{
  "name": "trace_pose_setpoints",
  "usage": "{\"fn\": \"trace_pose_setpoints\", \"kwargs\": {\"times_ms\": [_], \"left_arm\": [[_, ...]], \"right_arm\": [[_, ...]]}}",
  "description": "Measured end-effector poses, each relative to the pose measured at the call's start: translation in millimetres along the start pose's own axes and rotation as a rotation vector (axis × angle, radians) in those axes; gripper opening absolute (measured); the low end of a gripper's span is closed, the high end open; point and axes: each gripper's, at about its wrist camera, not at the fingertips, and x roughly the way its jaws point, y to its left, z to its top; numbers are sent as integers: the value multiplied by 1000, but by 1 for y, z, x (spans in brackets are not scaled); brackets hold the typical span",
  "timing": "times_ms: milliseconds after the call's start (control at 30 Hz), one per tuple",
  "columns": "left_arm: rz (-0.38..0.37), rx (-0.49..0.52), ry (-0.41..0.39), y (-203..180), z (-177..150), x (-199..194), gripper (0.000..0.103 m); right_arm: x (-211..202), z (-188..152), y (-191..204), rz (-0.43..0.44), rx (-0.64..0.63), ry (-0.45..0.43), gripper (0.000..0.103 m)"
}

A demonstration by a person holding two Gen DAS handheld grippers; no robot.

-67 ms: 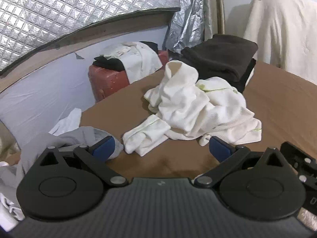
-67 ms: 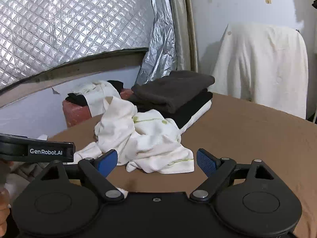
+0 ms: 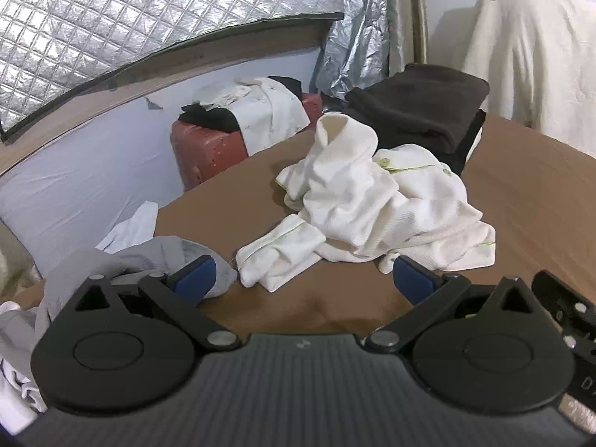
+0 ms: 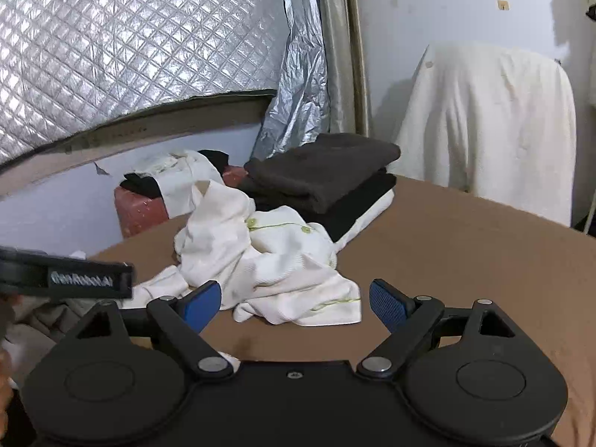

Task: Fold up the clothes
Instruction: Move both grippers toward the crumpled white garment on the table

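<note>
Domestic room, makeshift. Brown bench with folded dark clothes at 12 o'clock; red suitcase at 11, draped in garments; quilted foil sheet over window; cloth-covered chair at 1 o'clock.

White garment with lime-green piping: unfolded, crumpled in a heap on the brown surface, one sleeve trailing toward the camera, a fold standing upright at the back. Folded stack directly behind it, touching: dark brown over black over white. Grey garment crumpled at the left edge.
</note>
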Motion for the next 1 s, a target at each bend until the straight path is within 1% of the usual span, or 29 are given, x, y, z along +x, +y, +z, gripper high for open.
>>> {"fn": "trace_pose_setpoints", "kwargs": {"times_ms": [100,200,367,600,1000], "left_arm": [[-26,-40,-11,11,-3,-3,103],[15,6,23,1,0,1,103],[20,16,42,-2,1,5,103],[19,47,58,-12,-4,8,103],[21,60,73,-16,-3,7,103]], "right_arm": [[0,-2,-1,-1,-8,1,90],[0,-4,-2,-2,-15,3,90],[0,-7,-3,-4,-28,5,90],[4,-12,-7,10,-29,-27,90],[9,-17,-15,23,1,-43,90]]}}
